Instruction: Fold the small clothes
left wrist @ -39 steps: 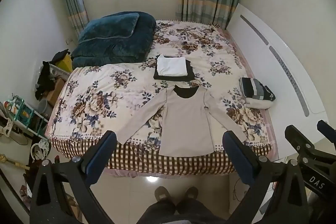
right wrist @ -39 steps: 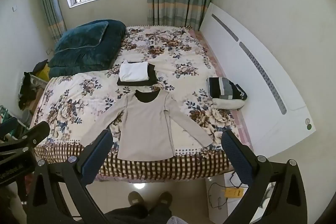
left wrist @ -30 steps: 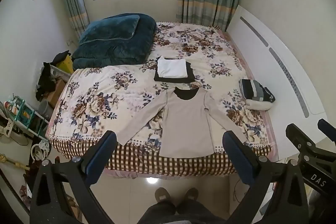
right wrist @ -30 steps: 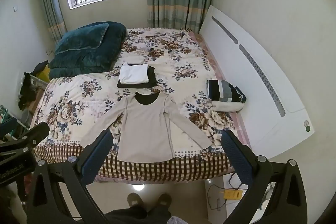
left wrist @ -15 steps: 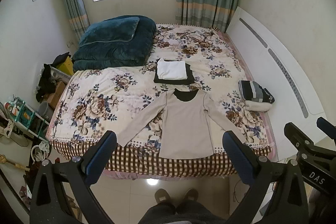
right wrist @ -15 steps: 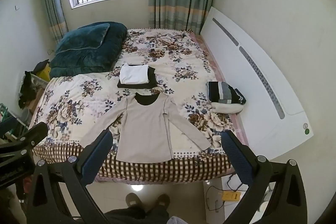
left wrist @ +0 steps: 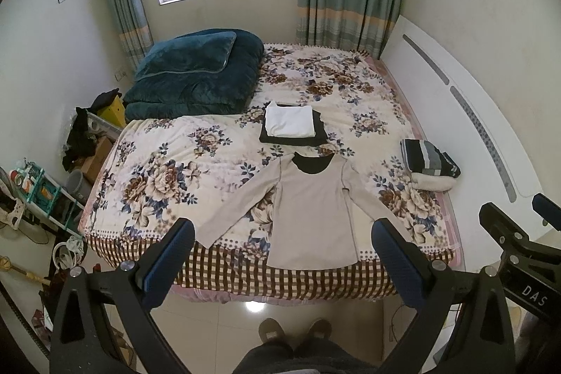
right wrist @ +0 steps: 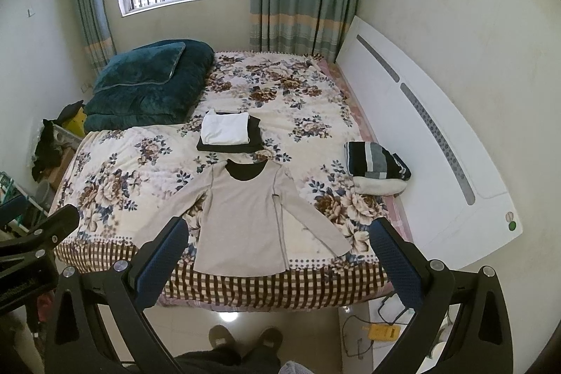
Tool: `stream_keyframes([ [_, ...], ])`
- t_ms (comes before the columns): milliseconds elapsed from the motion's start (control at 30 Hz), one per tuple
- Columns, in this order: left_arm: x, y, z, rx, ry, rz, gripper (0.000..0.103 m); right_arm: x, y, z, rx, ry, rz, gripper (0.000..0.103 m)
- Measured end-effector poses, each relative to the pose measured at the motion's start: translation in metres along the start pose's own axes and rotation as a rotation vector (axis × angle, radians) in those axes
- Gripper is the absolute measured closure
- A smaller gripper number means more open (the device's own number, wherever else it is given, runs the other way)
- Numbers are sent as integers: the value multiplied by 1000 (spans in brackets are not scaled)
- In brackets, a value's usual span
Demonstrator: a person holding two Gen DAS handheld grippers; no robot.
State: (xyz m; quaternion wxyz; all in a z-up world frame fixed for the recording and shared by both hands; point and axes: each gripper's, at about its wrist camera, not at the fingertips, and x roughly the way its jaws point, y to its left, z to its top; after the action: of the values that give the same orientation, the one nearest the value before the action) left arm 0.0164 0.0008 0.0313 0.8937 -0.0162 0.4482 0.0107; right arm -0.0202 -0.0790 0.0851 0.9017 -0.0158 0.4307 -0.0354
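Note:
A beige long-sleeved shirt [left wrist: 312, 212] lies flat at the near edge of the flowered bed, sleeves spread out; it also shows in the right wrist view [right wrist: 242, 216]. Beyond it sits a folded white garment [left wrist: 289, 123] on a folded black one [left wrist: 320, 137]. My left gripper [left wrist: 282, 260] is open and empty, held high above the floor in front of the bed. My right gripper [right wrist: 277, 253] is open and empty too, beside it on the right.
A folded teal duvet [left wrist: 196, 76] lies at the far left of the bed [left wrist: 147, 163]. A striped folded pile [left wrist: 427, 167] sits at the right edge by the white headboard [left wrist: 466, 135]. Clutter and shelves [left wrist: 35, 191] stand left of the bed. My feet [left wrist: 294, 332] are on the tiled floor.
Both grippers have drifted slightly up and back from the bed, so the view is a little wider. The clothes have not moved.

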Motion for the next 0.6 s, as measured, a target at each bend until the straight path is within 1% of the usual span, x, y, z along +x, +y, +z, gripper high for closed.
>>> stream_keyframes([
  [200, 0, 0, 0, 0, -2, 0, 0, 0, 1, 4, -4, -5, -2, 0],
  [267, 0, 0, 5, 1, -3, 0, 0, 1, 1, 7, -7, -3, -2, 0],
  [433, 0, -1, 0, -1, -3, 2, 0, 1, 2, 5, -5, -8, -3, 0],
  [600, -1, -1, 4, -4, -6, 2, 0, 3, 3, 7, -11, -15, -1, 0],
])
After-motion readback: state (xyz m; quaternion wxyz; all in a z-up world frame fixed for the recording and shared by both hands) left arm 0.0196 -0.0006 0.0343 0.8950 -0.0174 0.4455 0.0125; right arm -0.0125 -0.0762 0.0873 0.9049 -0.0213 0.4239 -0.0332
